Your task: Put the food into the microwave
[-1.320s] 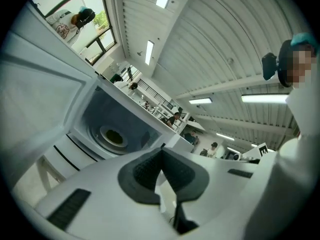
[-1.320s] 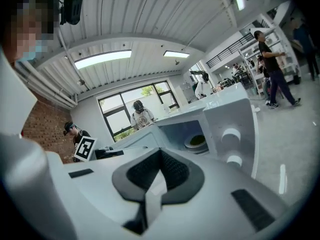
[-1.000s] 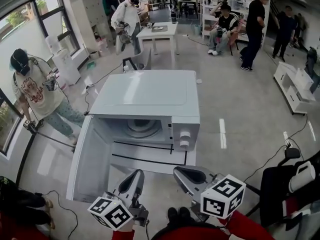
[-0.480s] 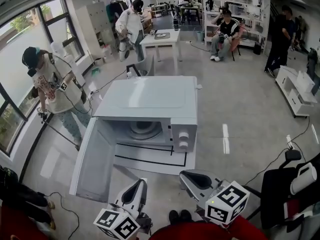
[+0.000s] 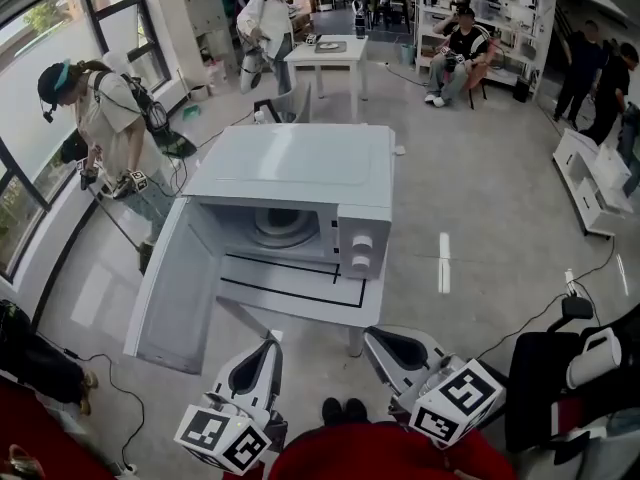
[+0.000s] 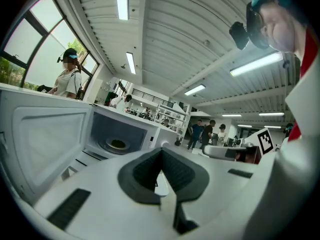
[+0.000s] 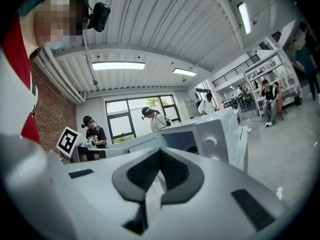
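The white microwave (image 5: pixel 290 168) stands on a low white table (image 5: pixel 300 303) with its door (image 5: pixel 180 283) swung open to the left. Its turntable plate (image 5: pixel 281 226) shows inside, and in the left gripper view a dark greenish piece of food (image 6: pixel 118 144) lies on it. My left gripper (image 5: pixel 264 352) and right gripper (image 5: pixel 379 343) hang side by side in front of the table's near edge, short of the microwave. Both point at it. The left gripper (image 6: pixel 161 153) and the right gripper (image 7: pixel 160 155) each have their jaws pressed together with nothing between them.
A person with grippers (image 5: pixel 105 118) stands left of the open door, by the window. Several more people and a white table (image 5: pixel 325 58) are farther back. A black seat with a white mug (image 5: pixel 585 363) is at the right. Cables (image 5: pixel 560 308) trail on the floor.
Both grippers have drawn back a little from the microwave and rolled slightly, jaws still shut. The person at the left has stepped nearer the open door.
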The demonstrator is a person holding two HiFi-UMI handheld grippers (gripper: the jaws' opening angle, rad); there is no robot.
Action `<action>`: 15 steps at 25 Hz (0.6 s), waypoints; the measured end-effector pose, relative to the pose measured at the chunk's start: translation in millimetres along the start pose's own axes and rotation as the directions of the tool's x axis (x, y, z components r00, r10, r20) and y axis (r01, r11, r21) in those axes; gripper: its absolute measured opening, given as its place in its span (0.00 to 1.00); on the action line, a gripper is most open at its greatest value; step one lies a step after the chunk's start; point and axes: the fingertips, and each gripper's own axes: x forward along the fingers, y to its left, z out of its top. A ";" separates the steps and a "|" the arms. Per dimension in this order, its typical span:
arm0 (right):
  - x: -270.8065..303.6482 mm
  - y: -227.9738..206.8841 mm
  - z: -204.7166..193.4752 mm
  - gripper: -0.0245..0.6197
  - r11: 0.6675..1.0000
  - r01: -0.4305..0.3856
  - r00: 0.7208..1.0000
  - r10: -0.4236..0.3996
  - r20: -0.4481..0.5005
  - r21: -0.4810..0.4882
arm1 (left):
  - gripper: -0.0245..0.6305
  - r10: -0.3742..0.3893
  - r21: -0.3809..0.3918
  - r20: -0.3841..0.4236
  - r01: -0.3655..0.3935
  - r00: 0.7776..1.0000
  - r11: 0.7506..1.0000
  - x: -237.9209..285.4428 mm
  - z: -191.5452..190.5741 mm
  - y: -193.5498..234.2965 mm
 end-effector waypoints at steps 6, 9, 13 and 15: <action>-1.2 1.9 -13.8 0.06 0.996 0.030 0.998 -0.035 -0.057 -0.079 | 0.05 0.004 0.001 0.002 -0.004 1.000 1.000 -2.7 -4.1 -3.3; 2.4 -1.2 -17.5 0.06 0.993 0.049 0.996 -0.057 -0.072 -0.105 | 0.05 0.014 0.043 -0.007 -0.014 1.000 0.999 -1.2 -5.4 -3.4; 2.1 -0.6 -20.1 0.06 0.989 0.055 0.994 -0.068 -0.089 -0.139 | 0.05 0.013 0.026 -0.009 -0.013 1.000 1.000 -1.8 -9.0 -5.9; 2.3 0.1 -19.2 0.06 0.987 0.055 0.994 -0.069 -0.089 -0.151 | 0.05 0.012 0.016 -0.004 -0.012 1.000 1.000 -2.3 -7.5 -5.9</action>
